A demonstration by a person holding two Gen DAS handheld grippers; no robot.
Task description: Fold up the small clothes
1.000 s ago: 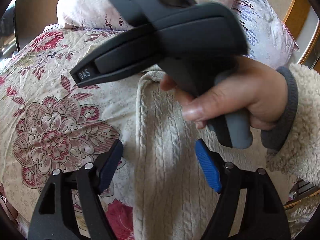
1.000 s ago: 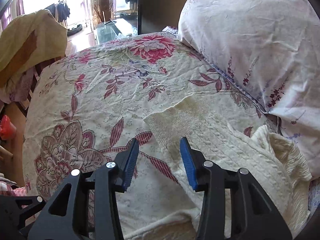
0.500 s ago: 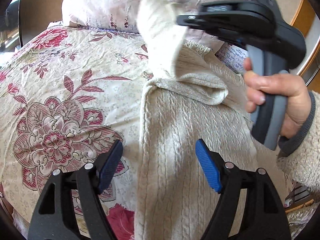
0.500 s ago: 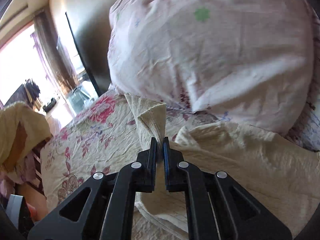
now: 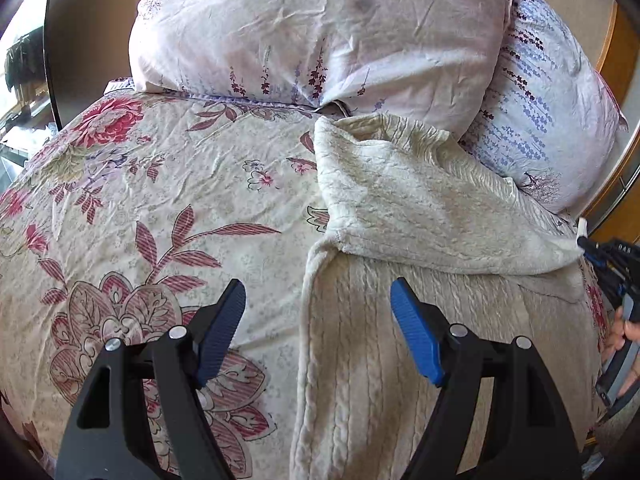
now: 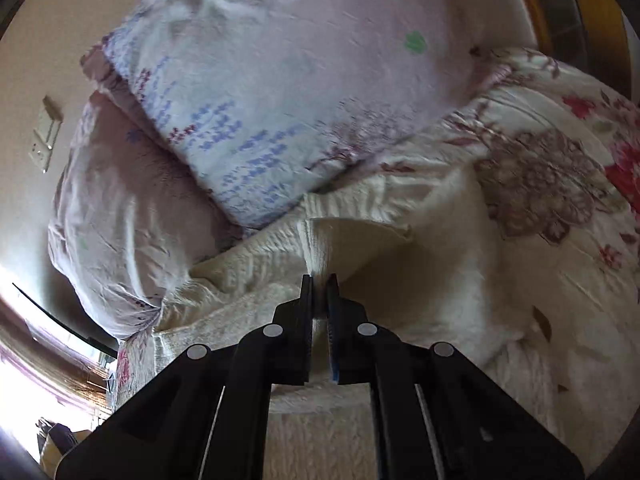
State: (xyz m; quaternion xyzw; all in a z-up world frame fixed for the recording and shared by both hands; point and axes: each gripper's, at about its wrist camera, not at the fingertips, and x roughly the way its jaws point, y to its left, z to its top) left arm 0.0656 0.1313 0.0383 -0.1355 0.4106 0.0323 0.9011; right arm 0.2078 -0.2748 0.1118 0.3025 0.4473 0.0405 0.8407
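Observation:
A cream cable-knit sweater point(image 5: 360, 360) lies on the floral bedspread point(image 5: 140, 200). One sleeve point(image 5: 420, 208) is folded across its body toward the right. My left gripper point(image 5: 318, 330) is open and empty, hovering over the sweater's left edge. My right gripper point(image 6: 320, 300) is shut on the sleeve's cuff point(image 6: 320, 256), with the sleeve stretched out in front of it. It also shows at the right edge of the left wrist view point(image 5: 586, 250), holding the cuff end.
Two pale floral pillows point(image 5: 320, 28) point(image 5: 552, 112) lean at the head of the bed just behind the sweater. A wooden bed frame point(image 5: 616, 200) runs along the right. A dark panel point(image 5: 80, 32) stands at the far left.
My right gripper closed on the sleeve cuff, lifted it and carried it across the sweater to the right side. My left gripper stayed open in place.

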